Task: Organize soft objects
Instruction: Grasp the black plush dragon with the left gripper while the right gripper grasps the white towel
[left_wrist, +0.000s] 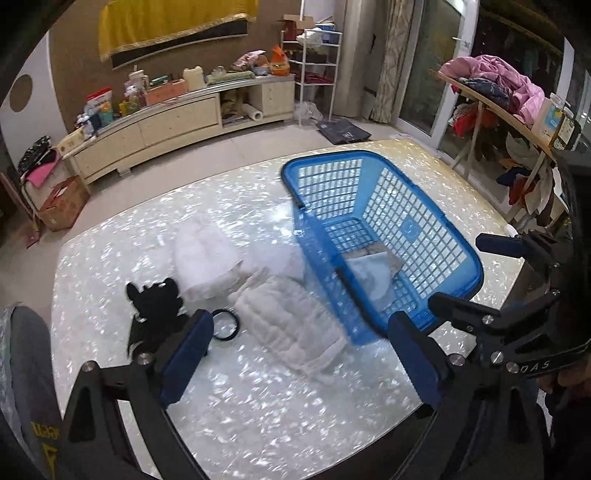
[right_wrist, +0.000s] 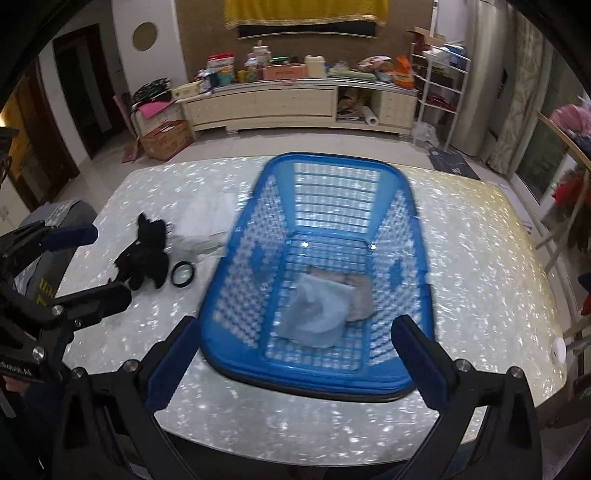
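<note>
**Loose pieces outside the basket, both tools empty**

The soft things are split. A pale blue folded cloth (right_wrist: 314, 310) and a grey cloth (right_wrist: 356, 295) partly under it lie on the floor of the blue plastic lattice basket (left_wrist: 369, 162). Still out on the pearly white surface (left_wrist: 240, 406), just left of the basket, are a white quilted padded cloth (left_wrist: 291, 332), a second white folded cloth (left_wrist: 205, 258) behind it, a black plush toy (left_wrist: 155, 299) further left, and a thin black ring (left_wrist: 225, 324) between toy and quilted cloth.

The left gripper (left_wrist: 299, 362) hangs above the quilted cloth with its jaws spread wide and nothing between them. The right gripper (right_wrist: 291, 362) hangs over the basket's near rim, jaws likewise wide apart and empty.

The risks are judgement only. The white cloths overlap at their edges and blend with the pale surface, so a pinch may catch one layer only and unfold the piece, or drag its neighbour along. The quilted cloth's far edge lies against the basket wall; a sweep there could shove the light basket. The ring sits near the toy and could be swept up with it. Both tools hang close together, so crossing paths could knock them.
</note>
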